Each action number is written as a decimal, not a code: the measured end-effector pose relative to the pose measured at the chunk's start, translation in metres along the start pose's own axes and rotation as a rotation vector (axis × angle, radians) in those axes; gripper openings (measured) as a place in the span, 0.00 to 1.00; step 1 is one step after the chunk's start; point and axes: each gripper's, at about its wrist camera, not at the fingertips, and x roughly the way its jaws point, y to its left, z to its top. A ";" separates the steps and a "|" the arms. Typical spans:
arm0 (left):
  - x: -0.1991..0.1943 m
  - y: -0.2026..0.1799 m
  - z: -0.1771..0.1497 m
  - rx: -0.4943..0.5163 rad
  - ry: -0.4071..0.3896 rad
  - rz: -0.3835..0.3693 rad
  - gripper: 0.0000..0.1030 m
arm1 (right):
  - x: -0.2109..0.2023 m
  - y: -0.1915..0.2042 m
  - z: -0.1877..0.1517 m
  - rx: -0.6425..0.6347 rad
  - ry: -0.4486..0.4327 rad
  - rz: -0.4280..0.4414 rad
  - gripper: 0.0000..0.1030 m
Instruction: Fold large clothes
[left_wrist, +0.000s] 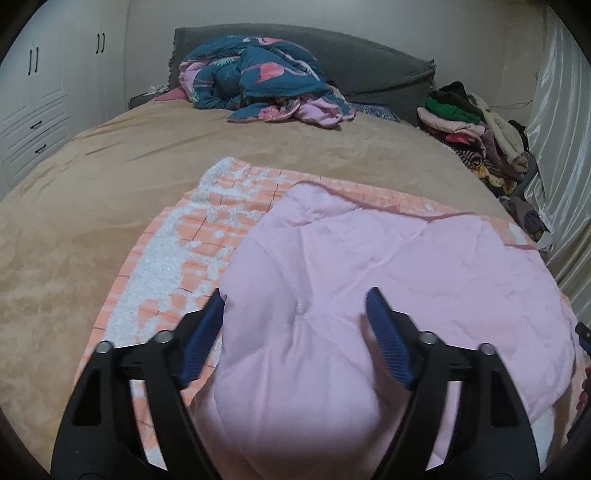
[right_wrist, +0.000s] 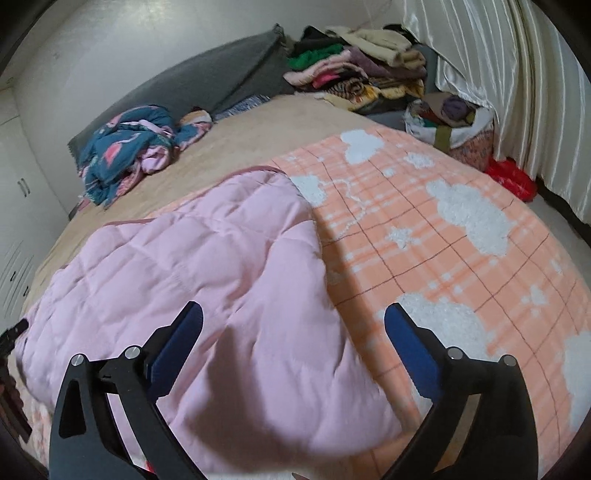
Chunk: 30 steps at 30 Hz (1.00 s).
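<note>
A large quilt lies spread on the bed, its pink quilted side folded over its orange plaid side with white clouds. In the left wrist view my left gripper is open, and a puffy fold of the pink side bulges up between its blue fingers; the left fingertip is partly hidden behind that fold. In the right wrist view my right gripper stands wide open over the edge where the pink layer meets the orange side, with neither pad pressing on cloth.
The bed has a tan cover and a grey headboard cushion. Crumpled blue flamingo-print bedding lies near the head. A pile of clothes, a stuffed bag, a red bag and a curtain are at the right; a white wardrobe is at the left.
</note>
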 end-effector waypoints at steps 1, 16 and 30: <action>-0.003 -0.001 0.000 -0.002 -0.004 -0.001 0.77 | -0.004 0.000 -0.002 0.003 -0.002 0.011 0.96; -0.043 0.009 -0.028 -0.020 0.015 0.064 0.91 | -0.037 0.003 -0.042 0.074 0.039 0.114 0.96; -0.055 0.009 -0.059 -0.056 0.056 0.091 0.91 | -0.035 -0.002 -0.076 0.115 0.105 0.114 0.96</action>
